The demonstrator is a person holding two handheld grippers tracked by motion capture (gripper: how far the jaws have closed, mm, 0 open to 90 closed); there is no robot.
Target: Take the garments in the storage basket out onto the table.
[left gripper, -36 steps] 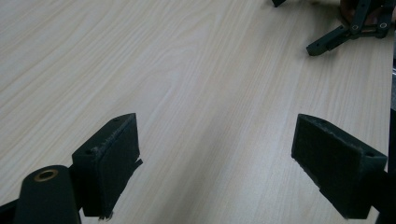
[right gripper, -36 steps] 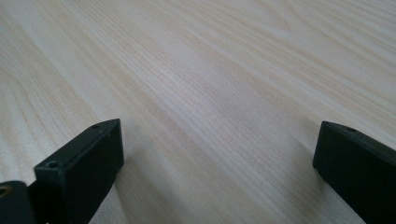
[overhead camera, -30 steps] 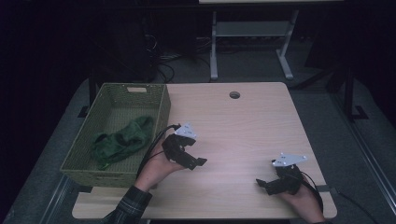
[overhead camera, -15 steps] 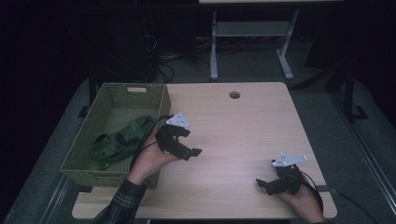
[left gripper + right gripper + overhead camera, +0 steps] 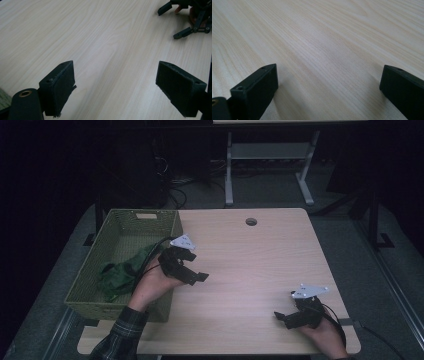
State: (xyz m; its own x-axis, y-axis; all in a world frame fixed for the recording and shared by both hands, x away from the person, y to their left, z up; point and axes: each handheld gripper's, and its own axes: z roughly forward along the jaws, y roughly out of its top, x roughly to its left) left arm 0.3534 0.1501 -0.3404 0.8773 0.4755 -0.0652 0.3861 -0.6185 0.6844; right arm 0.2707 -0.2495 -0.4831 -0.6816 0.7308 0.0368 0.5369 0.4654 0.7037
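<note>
**Left gripper lifts back toward the basket**

Since the earlier frames the left gripper (image 5: 192, 270) has drawn up and away from the middle of the worktop (image 5: 260, 265) toward the basket (image 5: 92, 285); the right gripper (image 5: 285, 317) has stayed put.

High view: the left gripper is held above the worktop just beside the basket's right wall, jaws apart and pointing right. A green cloth (image 5: 117, 272) lies crumpled in the basket's near half, close to the left hand (image 5: 150, 287). The right gripper rests near the worktop's front right corner, jaws pointing left.

Left gripper view: its jaws stand wide apart over bare wood, nothing between them. The right gripper (image 5: 175, 21) shows at the top right, well apart.

Right gripper view: jaws wide apart, low over the bare worktop (image 5: 324, 50), holding nothing.
</note>
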